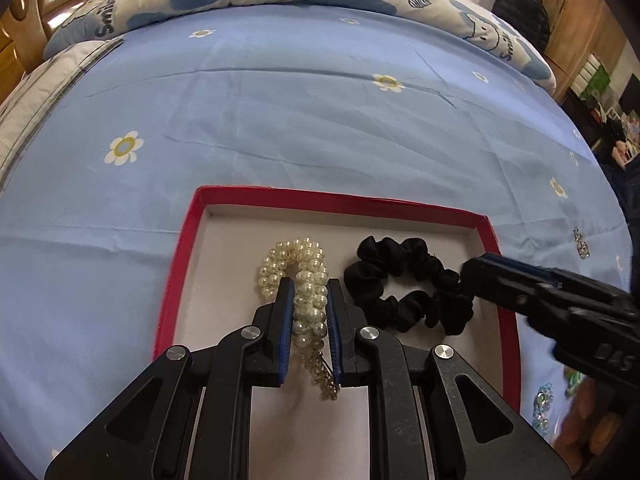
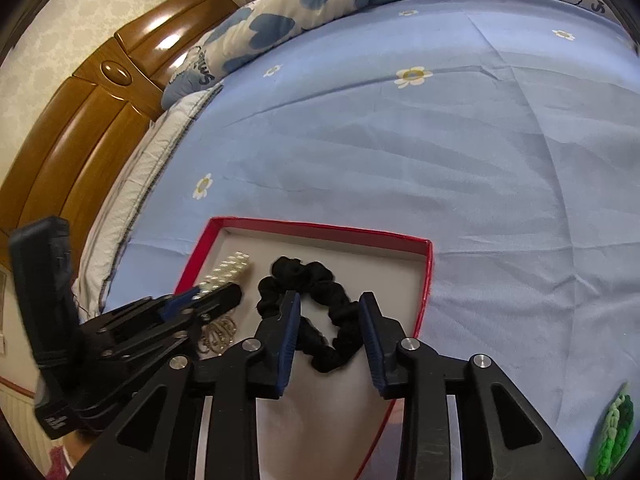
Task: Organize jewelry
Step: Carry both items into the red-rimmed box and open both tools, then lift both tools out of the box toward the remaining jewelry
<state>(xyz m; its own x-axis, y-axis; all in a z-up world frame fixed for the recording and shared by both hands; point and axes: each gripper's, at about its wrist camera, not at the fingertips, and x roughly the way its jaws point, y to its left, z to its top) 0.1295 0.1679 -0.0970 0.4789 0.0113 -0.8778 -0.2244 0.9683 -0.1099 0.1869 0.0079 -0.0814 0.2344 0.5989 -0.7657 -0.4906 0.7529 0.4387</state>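
Left wrist view: nearest the lens, the left gripper [image 1: 311,292] has its two blue-padded fingers drawn close together on a pearl hair clip [image 1: 298,280], which runs up between them. The clip's far end of clustered pearls rests on the pale floor of a red box [image 1: 340,200]; its near end, a gold-coloured metal part, is half hidden behind the right finger and hard to make out. Just beside the clip to the right, a black scrunchie [image 1: 404,284] lies flat in the same box. The right gripper reaches in from the right edge, blurred, its tip at the scrunchie's right side; from here its opening cannot be judged. Past the box's right wall, small sparkly pieces [image 1: 582,242] lie on the blue flowered sheet [image 1: 280,120], too small and blurred to identify. More shiny bits at the lower right corner are cut off by the frame.

In the right wrist view, the right gripper [image 2: 330,300] stands partly open, its fingers on either side of the scrunchie's near loop, and the pads do not press on it. The scrunchie's near edge is partly covered by the left finger. The left gripper enters from the left, hiding most of the clip. A green object [image 2: 616,428] is clipped by the right edge. Farther off, a patterned quilt [image 2: 320,8] is bunched against a wooden headboard [image 2: 80,128].
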